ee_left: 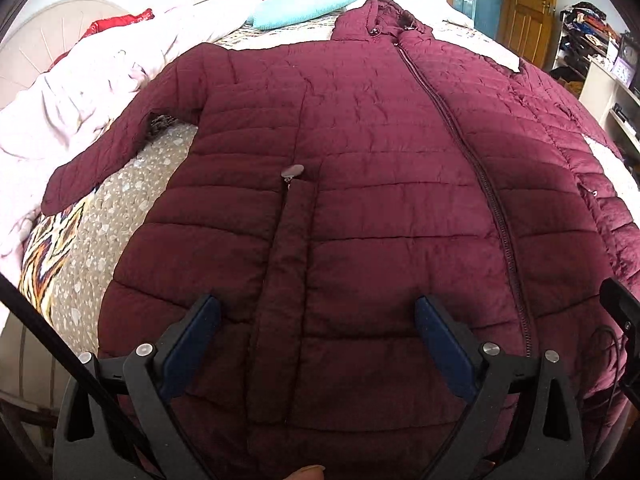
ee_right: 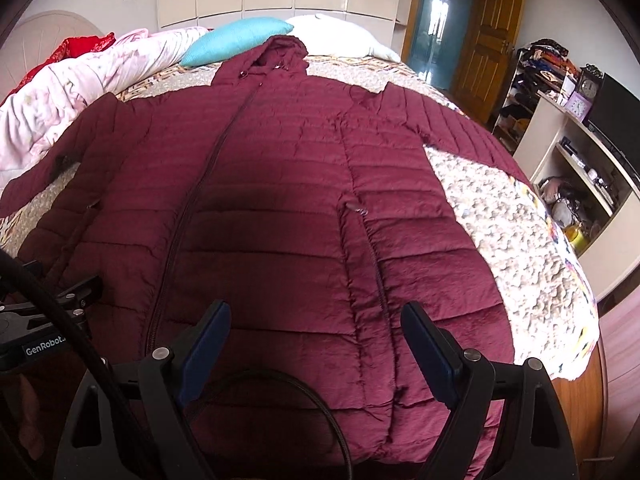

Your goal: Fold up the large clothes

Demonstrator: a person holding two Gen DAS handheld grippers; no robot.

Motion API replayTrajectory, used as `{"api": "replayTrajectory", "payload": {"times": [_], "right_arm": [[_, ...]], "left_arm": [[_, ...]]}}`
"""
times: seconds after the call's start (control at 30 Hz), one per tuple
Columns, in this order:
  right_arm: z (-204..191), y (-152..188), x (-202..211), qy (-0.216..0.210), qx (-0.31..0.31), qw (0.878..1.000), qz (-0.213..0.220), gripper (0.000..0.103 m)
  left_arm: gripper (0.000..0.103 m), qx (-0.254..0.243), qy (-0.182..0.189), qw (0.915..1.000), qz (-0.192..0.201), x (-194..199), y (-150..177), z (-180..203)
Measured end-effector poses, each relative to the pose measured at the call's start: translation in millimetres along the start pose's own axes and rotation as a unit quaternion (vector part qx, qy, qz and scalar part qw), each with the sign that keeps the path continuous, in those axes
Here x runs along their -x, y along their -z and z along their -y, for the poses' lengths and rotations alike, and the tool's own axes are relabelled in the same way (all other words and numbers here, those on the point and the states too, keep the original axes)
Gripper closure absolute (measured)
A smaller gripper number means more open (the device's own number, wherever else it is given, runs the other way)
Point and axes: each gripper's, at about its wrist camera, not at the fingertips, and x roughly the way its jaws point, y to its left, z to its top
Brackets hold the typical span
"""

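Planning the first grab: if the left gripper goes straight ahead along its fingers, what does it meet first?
Probably the maroon quilted jacket itself. The open left gripper points at its lower front, straddling the zipped pocket strip; nothing lies between, though depth is unclear.

Quilted jacket (ee_right: 280,184): deep maroon, stitched in horizontal bands, darker zip down the front. Bedspread (ee_right: 492,216) beneath the jacket: beige, speckled white, with orange-and-navy border pattern. Cushion (ee_right: 236,40) beyond the jacket's hood: turquoise. Duvet (ee_left: 60,108) beside the jacket's sleeve: pale pink. Gripper pads (ee_left: 444,344): navy blue, on black frames.
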Motion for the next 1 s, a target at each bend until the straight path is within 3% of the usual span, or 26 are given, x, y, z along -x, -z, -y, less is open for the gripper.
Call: {"api": "replayTrajectory", "payload": {"times": [0.3, 0.53, 0.67, 1.0], "right_arm": [[-7, 6, 1, -0.006, 0.009, 1.000, -0.008, 0.013], [-5, 7, -2, -0.010, 0.006, 1.000, -0.015, 0.013], [-4, 7, -4, -0.011, 0.003, 1.000, -0.020, 0.013], [-5, 9, -6, -0.018, 0.003, 0.999, -0.026, 0.013]], "left_arm": [[0.000, 0.008, -0.001, 1.0000, -0.001, -7, -1, 2], [0.000, -0.013, -0.031, 0.9993, 0.018, -3, 2, 12], [0.000, 0.011, -0.013, 0.9999, 0.004, -5, 0, 5], [0.000, 0.012, -0.013, 0.9998, 0.003, -6, 0, 6]]}}
